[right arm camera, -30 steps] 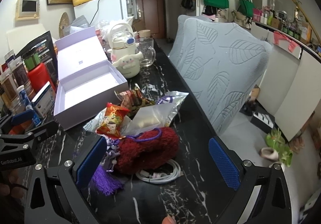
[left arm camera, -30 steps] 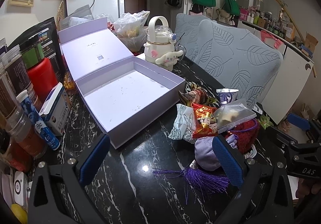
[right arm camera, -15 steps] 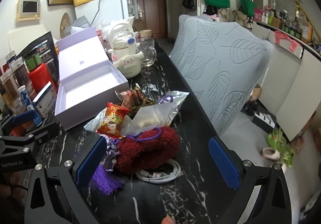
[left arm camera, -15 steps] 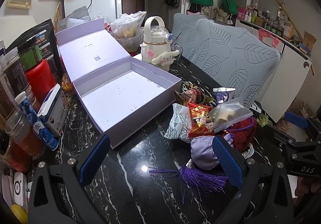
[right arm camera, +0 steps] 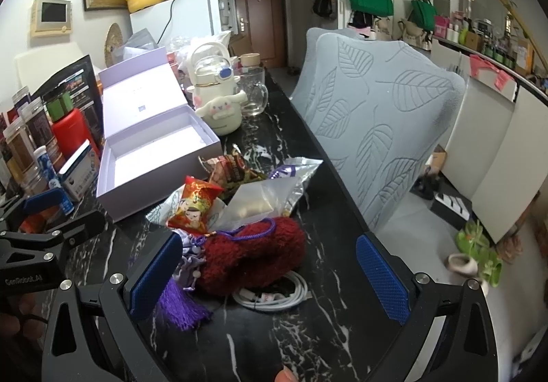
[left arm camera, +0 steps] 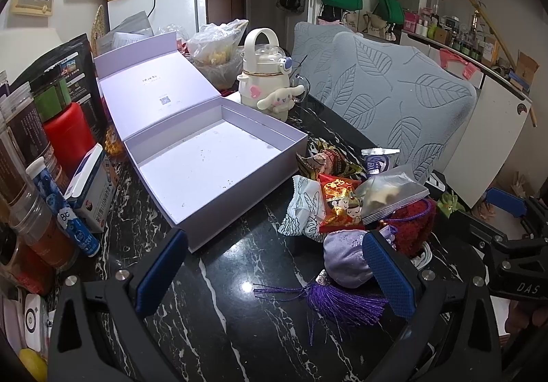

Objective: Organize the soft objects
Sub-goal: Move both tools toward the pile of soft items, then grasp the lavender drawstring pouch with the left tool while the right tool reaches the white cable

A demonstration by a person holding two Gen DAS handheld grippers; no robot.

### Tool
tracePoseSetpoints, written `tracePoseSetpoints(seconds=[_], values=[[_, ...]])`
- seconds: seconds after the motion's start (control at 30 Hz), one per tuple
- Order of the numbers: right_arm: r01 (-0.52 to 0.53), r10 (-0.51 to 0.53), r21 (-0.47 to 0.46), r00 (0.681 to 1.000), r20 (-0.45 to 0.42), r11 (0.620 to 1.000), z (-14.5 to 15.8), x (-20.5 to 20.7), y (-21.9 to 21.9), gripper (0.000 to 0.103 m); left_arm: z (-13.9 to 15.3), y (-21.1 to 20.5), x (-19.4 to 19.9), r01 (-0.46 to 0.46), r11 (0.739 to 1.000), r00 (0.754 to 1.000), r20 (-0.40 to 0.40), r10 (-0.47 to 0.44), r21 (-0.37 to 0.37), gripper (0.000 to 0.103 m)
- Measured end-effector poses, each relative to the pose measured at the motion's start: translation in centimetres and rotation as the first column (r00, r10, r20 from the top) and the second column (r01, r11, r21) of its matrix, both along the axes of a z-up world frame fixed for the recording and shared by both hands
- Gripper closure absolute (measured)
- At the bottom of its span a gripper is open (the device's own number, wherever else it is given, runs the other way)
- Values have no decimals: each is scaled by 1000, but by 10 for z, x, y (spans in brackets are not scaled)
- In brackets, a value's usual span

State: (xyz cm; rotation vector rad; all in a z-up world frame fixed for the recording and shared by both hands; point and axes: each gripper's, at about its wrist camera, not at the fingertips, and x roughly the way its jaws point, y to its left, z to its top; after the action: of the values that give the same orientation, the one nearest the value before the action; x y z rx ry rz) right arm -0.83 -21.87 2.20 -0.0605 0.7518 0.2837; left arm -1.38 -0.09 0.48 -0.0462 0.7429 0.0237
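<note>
An open, empty lavender box (left arm camera: pixel 212 163) (right arm camera: pixel 154 159) lies on the black marble table (left arm camera: pixel 239 330). Right of it is a heap of soft things: a lilac pouch (left arm camera: pixel 346 257) with a purple tassel (left arm camera: pixel 342 301), a fuzzy dark red pouch (right arm camera: pixel 253 257) (left arm camera: pixel 416 228), a red snack packet (right arm camera: pixel 195 207) (left arm camera: pixel 340 204), a clear zip bag (right arm camera: pixel 260 200) and a white patterned pouch (left arm camera: pixel 304 209). My left gripper (left arm camera: pixel 274 274) is open and empty, just in front of the lilac pouch. My right gripper (right arm camera: pixel 267 276) is open and empty, with the red pouch between its fingers.
A cream kettle with a plush dog (left arm camera: pixel 267 84) and a glass mug (right arm camera: pixel 253 94) stand behind the box. Jars, a red canister (left arm camera: pixel 68 135) and a small carton (left arm camera: pixel 92 193) line the left edge. A coiled white cable (right arm camera: pixel 274 293) lies by the red pouch. A grey leaf-patterned chair (right arm camera: pixel 376 122) stands on the right.
The left gripper has drawn slightly back and to the left of the heap. The right gripper has barely moved. Both stayed open.
</note>
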Motion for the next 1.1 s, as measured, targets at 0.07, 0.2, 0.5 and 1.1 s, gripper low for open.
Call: tracePoseSetpoints(seconds=[0.07, 0.2, 0.5, 1.1], values=[[4, -4, 1, 1000, 1, 1000, 1, -1, -1, 0, 0, 0, -1, 2, 1000, 1000, 1, -2, 1, 0], [4, -4, 1, 1000, 5, 1000, 2, -3, -1, 0, 0, 0, -2, 8, 1000, 1000, 2, -8, -2, 0], [5, -5, -9, 1000, 10, 1000, 3, -6, -1, 0, 0, -2, -3, 18, 1000, 1000, 3, -18, -3, 0], [8, -8, -18, 1000, 4, 1000, 2, -15, -7, 0, -4, -11, -8, 51, 999, 999, -4, -51, -11, 0]])
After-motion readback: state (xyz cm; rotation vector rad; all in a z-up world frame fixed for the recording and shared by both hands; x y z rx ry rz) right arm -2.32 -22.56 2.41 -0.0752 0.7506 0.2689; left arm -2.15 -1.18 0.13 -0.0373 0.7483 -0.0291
